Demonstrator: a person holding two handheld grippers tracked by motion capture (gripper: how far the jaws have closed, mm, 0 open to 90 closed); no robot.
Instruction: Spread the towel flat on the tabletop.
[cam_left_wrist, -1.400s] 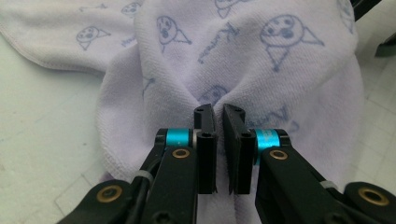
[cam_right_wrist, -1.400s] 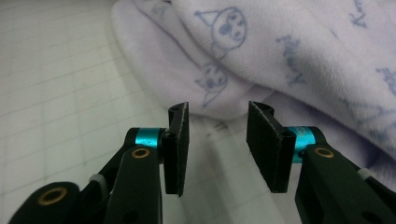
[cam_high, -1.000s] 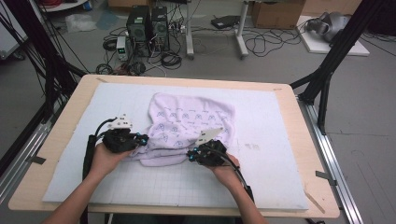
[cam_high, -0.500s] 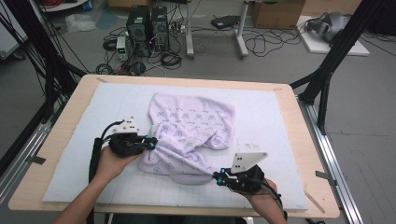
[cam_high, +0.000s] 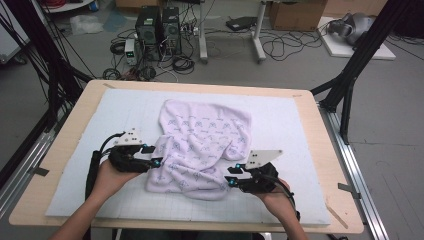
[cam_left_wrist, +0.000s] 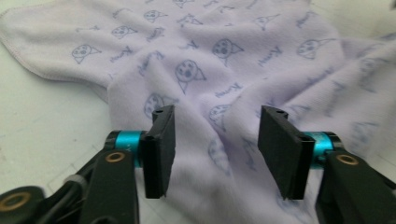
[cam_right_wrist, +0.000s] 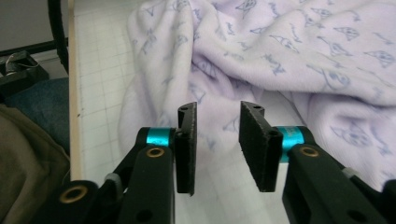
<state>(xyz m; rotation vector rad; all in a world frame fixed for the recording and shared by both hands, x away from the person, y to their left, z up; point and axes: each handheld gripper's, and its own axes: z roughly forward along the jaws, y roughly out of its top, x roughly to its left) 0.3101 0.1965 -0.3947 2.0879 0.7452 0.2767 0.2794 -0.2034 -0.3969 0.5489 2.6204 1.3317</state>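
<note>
Gaping wide over the towel, left gripper grips nothing; right gripper, half open, empty, at towel's near edge.

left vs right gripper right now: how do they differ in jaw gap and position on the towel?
Jaw gap: the left gripper stands wide open; the right gripper is open too, but narrower.
Position: the left gripper sits at the towel's left edge with cloth lying between its jaws; the right gripper is at the towel's near right edge, mostly bare mat between its jaws.
Shared: both are open, low over the mat, aimed at the towel, gripping nothing.
</note>
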